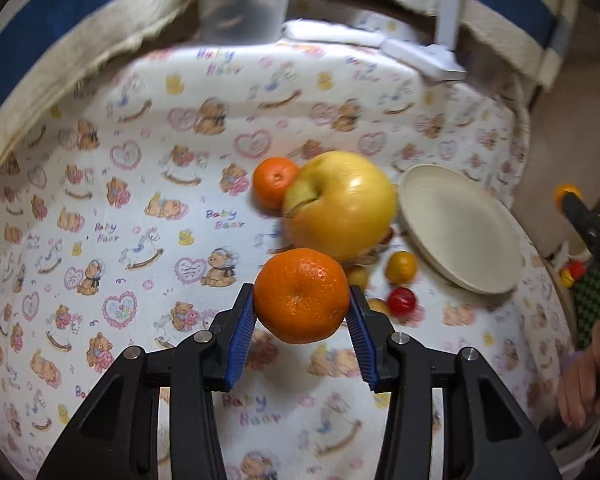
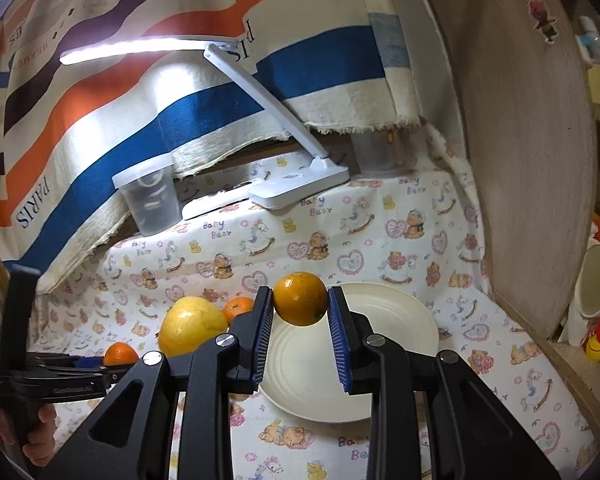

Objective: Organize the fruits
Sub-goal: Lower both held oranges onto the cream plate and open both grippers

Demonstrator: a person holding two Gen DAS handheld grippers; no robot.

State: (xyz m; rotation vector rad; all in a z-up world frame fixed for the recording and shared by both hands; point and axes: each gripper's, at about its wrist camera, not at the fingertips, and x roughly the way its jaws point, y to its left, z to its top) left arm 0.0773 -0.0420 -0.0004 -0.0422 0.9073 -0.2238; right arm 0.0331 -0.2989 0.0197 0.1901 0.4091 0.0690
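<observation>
My left gripper (image 1: 301, 300) is shut on a mandarin (image 1: 301, 295) and holds it above the cloth, just in front of a big yellow apple (image 1: 340, 204). A second mandarin (image 1: 274, 182) lies behind the apple. My right gripper (image 2: 300, 300) is shut on an orange (image 2: 300, 298) and holds it above the cream plate (image 2: 400, 320). The plate (image 1: 460, 228) is to the right of the apple. In the right wrist view the apple (image 2: 190, 326), the far mandarin (image 2: 238, 307) and the left gripper's mandarin (image 2: 120, 354) show at left.
Small fruits lie between apple and plate: an orange one (image 1: 401, 266), a red one (image 1: 401, 301) and two yellow ones (image 1: 357, 276). A desk lamp (image 2: 300, 188) and a clear tub (image 2: 152, 200) stand at the back. A wooden board (image 2: 520, 160) borders the right.
</observation>
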